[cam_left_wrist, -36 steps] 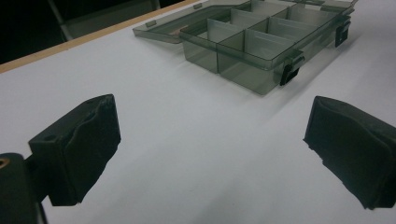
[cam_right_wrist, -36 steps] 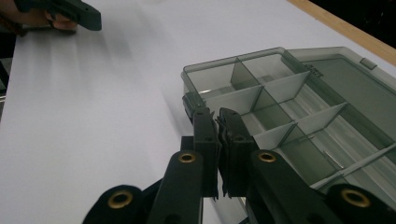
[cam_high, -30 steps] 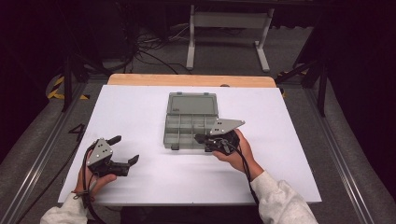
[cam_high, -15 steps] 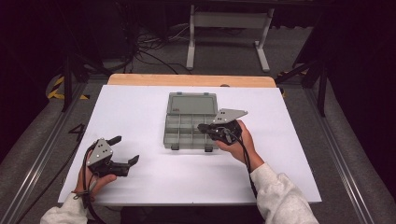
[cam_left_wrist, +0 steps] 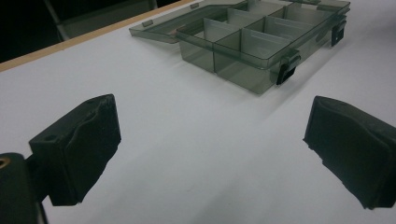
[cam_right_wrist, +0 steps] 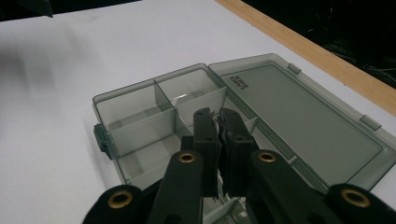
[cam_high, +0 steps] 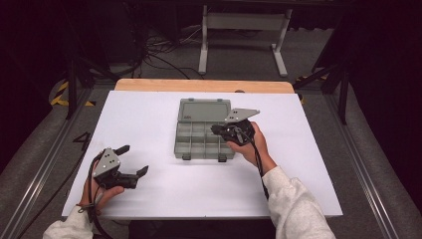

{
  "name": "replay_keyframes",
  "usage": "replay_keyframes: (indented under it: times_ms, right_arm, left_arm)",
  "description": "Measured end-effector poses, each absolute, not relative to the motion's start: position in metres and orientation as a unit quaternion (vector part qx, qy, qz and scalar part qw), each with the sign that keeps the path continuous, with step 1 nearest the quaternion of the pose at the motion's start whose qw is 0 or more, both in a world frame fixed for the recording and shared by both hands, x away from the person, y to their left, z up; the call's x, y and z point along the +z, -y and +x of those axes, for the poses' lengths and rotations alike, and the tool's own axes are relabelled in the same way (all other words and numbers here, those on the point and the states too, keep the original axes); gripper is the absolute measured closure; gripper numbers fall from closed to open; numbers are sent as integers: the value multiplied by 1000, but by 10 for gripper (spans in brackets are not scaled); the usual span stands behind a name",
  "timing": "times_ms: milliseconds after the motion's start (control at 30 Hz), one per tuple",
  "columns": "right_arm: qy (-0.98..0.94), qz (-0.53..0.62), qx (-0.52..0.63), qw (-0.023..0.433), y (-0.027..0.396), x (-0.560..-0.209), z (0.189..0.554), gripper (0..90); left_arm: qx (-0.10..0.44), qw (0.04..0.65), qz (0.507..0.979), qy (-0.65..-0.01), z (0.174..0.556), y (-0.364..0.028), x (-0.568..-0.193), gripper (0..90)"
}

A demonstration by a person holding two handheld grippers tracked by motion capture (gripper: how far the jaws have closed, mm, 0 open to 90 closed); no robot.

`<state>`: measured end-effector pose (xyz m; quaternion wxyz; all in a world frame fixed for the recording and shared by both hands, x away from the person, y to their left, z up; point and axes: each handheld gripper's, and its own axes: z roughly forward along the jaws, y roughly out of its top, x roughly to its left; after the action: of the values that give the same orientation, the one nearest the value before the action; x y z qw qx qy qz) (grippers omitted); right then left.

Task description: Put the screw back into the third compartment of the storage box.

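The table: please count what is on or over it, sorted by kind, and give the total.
Grippers: 2, the left gripper with open jaws and the right gripper with shut jaws over the box.
Compartment box: 1, grey see-through plastic, its lid open flat.
White table: not counted.
Total: 3

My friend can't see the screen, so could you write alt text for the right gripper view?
A shut black claw hangs over an open, smoky-clear box of small compartments on a white table. The box's lid lies flat beside it, toward the table's wooden edge.
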<state>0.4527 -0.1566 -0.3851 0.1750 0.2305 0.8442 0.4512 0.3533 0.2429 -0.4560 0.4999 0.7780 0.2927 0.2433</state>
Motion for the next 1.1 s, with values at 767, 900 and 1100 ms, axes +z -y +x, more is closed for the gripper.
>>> replay_keyframes:
  times_ms: [767,900,1100]
  right_arm:
    - [-849,292,413,150,157,-416,486,872]
    - [-852,294,408,146,155,-418,486,872]
    - [-851,298,407,146,156,-421,488,870]
  left_arm:
    - [239,500,779,-294,352,-243,-455,45]
    - [239,502,777,-295,353,-243,-456,45]
    - [236,503,779,-291,354,-242,-456,47]
